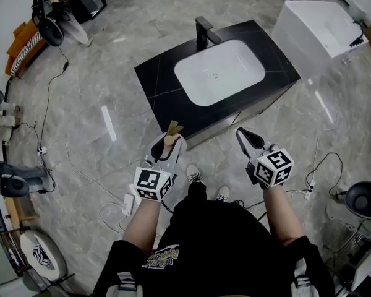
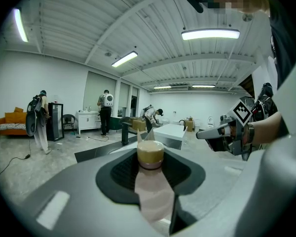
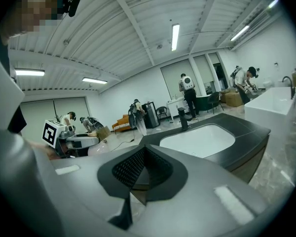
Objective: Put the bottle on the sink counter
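My left gripper (image 1: 167, 145) is shut on a small pinkish bottle (image 2: 152, 181) with a tan cap (image 2: 150, 153); in the head view the bottle (image 1: 170, 137) pokes out of the jaws, a step short of the front edge of the black sink counter (image 1: 162, 79). A white basin (image 1: 219, 71) is sunk in the counter, with a black faucet (image 1: 203, 32) behind it. My right gripper (image 1: 250, 140) is shut with nothing between its jaws, also short of the counter's front edge. From the right gripper view the counter (image 3: 246, 130) and basin (image 3: 197, 139) lie ahead to the right.
A white freestanding cabinet (image 1: 315, 31) stands right of the counter. Cables (image 1: 55, 104) run over the grey marble floor at left, with a power strip (image 1: 129, 204) by my feet. Several people (image 2: 105, 111) work at the far side of the room.
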`<state>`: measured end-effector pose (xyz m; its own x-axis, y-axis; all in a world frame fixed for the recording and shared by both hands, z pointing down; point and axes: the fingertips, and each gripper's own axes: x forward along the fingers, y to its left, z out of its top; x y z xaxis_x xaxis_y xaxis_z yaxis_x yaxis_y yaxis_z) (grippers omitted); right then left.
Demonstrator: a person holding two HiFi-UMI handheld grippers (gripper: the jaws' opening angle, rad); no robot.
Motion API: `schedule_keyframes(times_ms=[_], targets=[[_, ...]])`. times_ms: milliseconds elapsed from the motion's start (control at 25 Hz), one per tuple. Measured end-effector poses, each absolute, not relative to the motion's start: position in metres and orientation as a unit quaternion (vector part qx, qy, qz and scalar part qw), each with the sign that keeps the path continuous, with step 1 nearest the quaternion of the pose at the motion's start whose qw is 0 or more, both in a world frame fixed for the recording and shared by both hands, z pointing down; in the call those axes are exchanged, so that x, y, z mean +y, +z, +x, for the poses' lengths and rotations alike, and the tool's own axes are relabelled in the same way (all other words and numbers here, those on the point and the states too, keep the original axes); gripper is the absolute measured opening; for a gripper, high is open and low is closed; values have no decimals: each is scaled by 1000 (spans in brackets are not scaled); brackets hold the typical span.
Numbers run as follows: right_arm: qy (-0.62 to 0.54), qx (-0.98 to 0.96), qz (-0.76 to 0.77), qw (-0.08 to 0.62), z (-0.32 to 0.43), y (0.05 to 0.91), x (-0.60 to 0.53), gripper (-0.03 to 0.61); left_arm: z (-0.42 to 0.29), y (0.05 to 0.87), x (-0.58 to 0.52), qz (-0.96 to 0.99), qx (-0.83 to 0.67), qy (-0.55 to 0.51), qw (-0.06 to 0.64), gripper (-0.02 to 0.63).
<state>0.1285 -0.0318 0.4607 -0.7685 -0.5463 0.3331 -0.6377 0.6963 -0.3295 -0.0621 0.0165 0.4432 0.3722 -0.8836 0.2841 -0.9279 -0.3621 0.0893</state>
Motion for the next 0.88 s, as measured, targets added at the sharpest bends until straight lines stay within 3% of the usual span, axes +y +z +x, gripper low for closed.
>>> schedule_keyframes(times_ms=[880], targets=[[214, -915, 322, 118, 26, 469, -97, 28, -160, 462, -46, 818, -554, 95, 120, 124]])
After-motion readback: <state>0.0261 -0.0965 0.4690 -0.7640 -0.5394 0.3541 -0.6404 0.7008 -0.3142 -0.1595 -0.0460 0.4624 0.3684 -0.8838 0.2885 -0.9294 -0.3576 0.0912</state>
